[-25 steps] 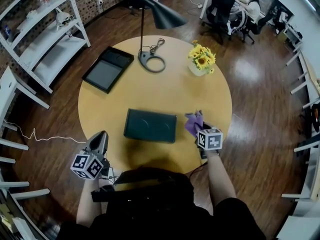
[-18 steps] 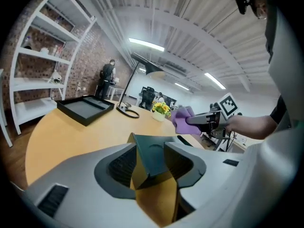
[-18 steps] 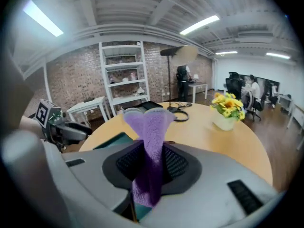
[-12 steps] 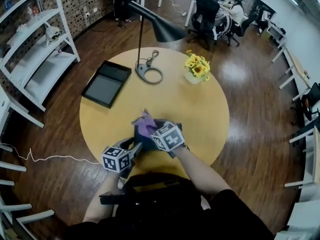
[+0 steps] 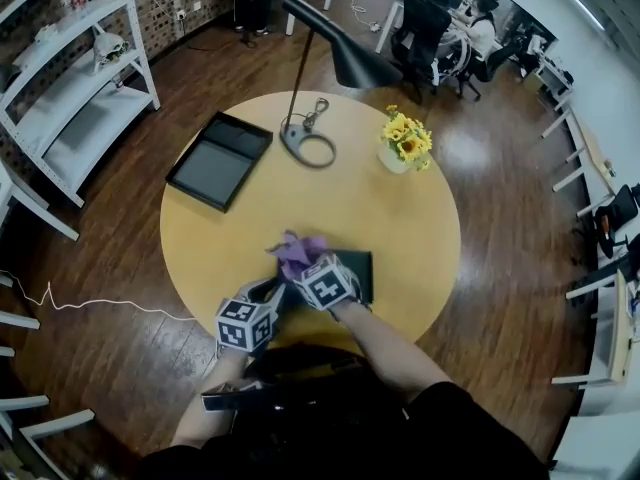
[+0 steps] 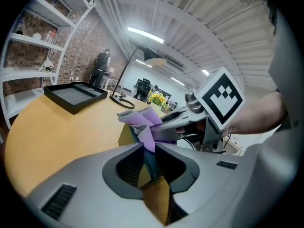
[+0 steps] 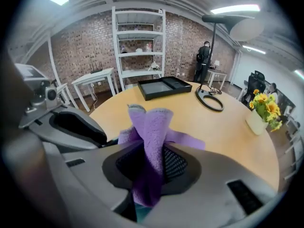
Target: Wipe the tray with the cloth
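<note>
Table [image 5: 400,218]: a round yellow top is filling the middle of the head view, and every place below is being given from it.
Shelving [image 5: 70,98]: a white rack is standing on the wood floor off the table's far left side.
Lamp [image 5: 362,66]: its ring base is sitting near the table's far edge, and its black shade is hanging over that edge.
Black tray [image 5: 218,160]: it is lying at the table's far left rim, partly overhanging it.
Tray [image 5: 360,273]: the dark green tray is lying flat near the table's near edge, mostly covered by the 2 grippers.
Left gripper [image 6: 148,151]: it is reaching in over the table's near edge, to the tray's left end.
Left fingers [image 6: 180,163]: they have just been closing, and they are now clamping the tray's thin dark rim, which is standing edge-on between the 2 pads.
Right gripper [image 7: 151,163]: it is pointing steeply down over the near part of the table, above the tray.
Right fingers [image 7: 178,165]: they are standing only partly apart and are pinching a thick fold of the cloth between the 2 pads.
Flowers [image 5: 407,140]: yellow blooms in a small white pot are standing near the table's far right edge.
Cloth [image 5: 298,250]: the purple cloth is bunching up out of the right gripper, over the tray's left part at the near side of the table.
</note>
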`<state>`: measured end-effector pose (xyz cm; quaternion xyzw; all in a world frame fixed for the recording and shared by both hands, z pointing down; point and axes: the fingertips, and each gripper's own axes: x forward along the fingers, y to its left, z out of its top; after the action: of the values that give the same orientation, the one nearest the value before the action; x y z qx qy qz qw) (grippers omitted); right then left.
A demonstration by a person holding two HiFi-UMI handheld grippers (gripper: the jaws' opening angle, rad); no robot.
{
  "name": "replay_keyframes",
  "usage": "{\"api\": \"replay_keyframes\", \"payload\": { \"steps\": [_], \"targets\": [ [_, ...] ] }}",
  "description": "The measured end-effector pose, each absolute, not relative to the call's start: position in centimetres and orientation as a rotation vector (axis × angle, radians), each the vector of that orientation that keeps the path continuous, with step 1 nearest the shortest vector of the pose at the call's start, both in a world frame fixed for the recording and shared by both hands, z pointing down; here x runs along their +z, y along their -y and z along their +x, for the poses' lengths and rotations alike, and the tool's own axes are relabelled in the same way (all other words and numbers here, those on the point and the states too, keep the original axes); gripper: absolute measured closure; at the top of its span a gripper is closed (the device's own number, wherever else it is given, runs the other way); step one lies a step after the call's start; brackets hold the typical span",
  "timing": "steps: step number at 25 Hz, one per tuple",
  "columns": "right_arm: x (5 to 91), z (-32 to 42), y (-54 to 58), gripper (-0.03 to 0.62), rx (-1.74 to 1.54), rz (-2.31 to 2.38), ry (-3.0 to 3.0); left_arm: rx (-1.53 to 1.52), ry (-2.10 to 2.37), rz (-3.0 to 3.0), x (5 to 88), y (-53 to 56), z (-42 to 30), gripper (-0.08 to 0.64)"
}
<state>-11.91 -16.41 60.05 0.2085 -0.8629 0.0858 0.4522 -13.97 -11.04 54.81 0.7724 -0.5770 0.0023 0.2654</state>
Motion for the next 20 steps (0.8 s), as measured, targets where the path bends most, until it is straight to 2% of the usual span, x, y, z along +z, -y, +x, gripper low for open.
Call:
{"api": "replay_keyframes", "payload": {
  "steps": [5, 11, 20],
  "targets": [
    [59.7, -7.3, 17.7, 0.497, 0.234, 0.566, 2.121, 0.004, 1.598, 2.048, 55.2, 10.9, -14.5, 0.545],
    [59.8, -0.8, 19.5, 0.497, 0.291, 0.647, 2.057, 0.024, 1.620, 2.034, 55.3, 11.0, -14.6, 0.557],
    [59.5, 0.1, 19.2, 0.497, 0.201, 0.613, 2.015, -0.007, 1.617, 2.053, 55.5, 10.8, -14.9, 0.560]
  ]
}}
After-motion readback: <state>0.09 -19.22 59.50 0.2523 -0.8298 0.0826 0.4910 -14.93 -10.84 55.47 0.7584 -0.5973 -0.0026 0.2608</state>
